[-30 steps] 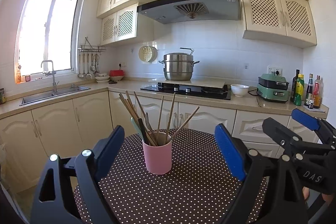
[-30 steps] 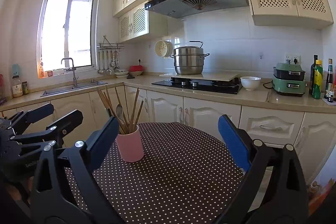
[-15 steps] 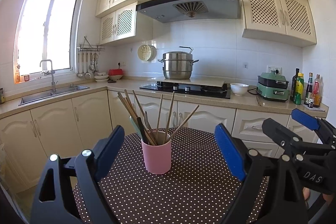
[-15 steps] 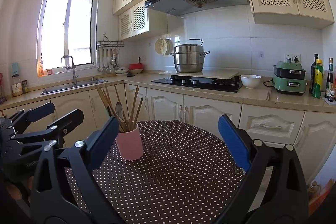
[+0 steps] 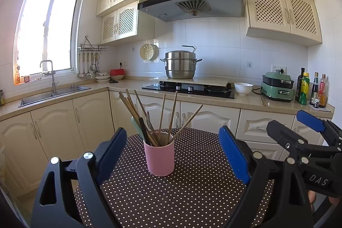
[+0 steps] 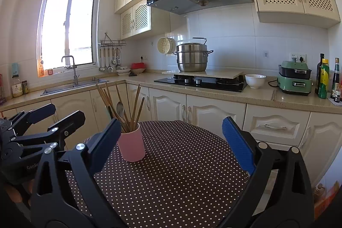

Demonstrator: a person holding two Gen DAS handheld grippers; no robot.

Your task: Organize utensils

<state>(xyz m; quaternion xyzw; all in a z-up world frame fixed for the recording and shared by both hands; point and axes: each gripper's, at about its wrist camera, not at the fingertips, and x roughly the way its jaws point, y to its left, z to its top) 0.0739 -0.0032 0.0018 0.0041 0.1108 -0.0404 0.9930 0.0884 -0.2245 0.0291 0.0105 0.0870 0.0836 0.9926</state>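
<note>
Left hand-held gripper: jaws spread, empty, framing the pink cup.
Cup: mid-surface, chopsticks and spoons standing inside.
Right hand-held gripper: spread, empty.
Change: almost none over the last second; nothing lies loose.

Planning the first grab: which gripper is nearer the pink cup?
Left. The left gripper faces the pink cup head-on, framing it between open fingers; the right gripper sits off to the cup's right.

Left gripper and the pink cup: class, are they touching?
Apart. In the left wrist view the left gripper has open jaws, and dotted tablecloth shows between each fingertip and the pink cup.
</note>
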